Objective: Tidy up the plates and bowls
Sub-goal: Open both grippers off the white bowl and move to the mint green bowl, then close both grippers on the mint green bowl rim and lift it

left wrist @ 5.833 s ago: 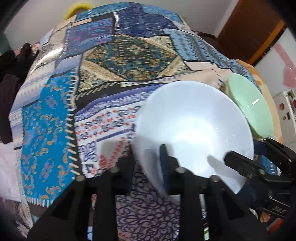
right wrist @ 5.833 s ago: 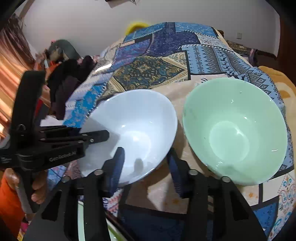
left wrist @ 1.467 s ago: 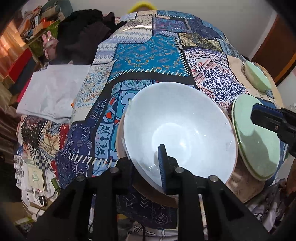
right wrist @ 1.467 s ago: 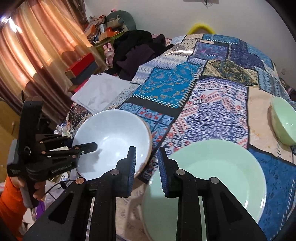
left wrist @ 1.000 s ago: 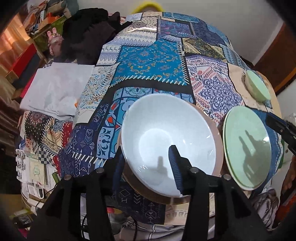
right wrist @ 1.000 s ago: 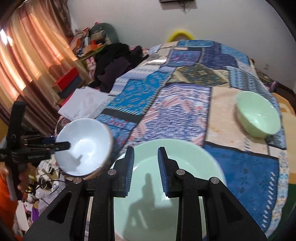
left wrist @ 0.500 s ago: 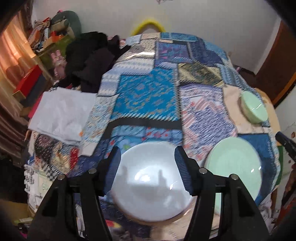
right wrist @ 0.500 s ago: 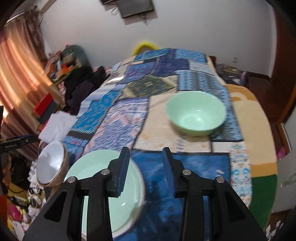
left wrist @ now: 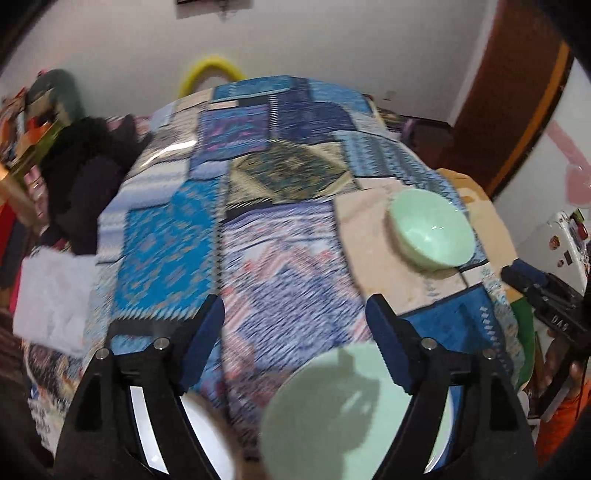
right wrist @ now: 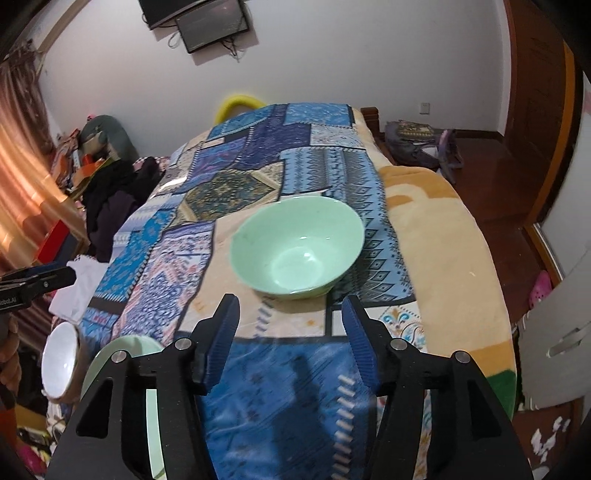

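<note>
Your left tool (left wrist: 295, 339) and right tool (right wrist: 290, 338) both have jaws apart, just been opening, nothing between them. Green bowl (right wrist: 297, 247) sits on the patchwork bedspread (right wrist: 258, 155) ahead of the right tool. Green plate (left wrist: 343, 410) and white bowl (right wrist: 61, 360) lie at the near edge. Wall-mounted TV (right wrist: 207, 22) behind the bed.
</note>
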